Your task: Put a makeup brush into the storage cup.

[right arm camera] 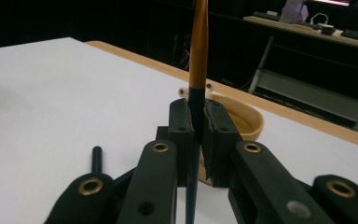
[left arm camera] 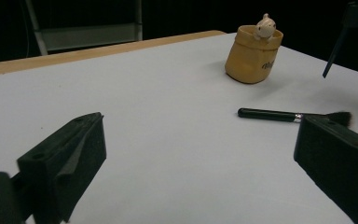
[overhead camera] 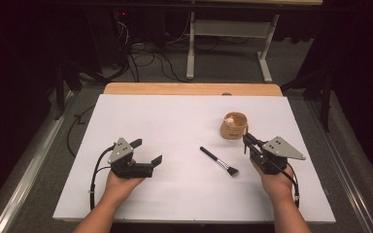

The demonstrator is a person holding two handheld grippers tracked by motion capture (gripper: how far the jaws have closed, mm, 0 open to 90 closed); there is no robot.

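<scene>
The right gripper (right arm camera: 196,135) has its jaws clamped on a thin pencil-like stick (right arm camera: 198,46), orange above and dark below, standing upright just in front of the tan holder cup (overhead camera: 234,125). The left gripper (overhead camera: 148,154) rests on the white desk (overhead camera: 175,121) with jaws spread wide around nothing. Between the two grippers a black makeup brush (overhead camera: 218,161) lies flat.

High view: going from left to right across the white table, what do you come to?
Left gripper, fingers wide apart and empty → black makeup brush lying flat → tan cup with a little figure inside → right gripper, shut on a thin stick.
</scene>
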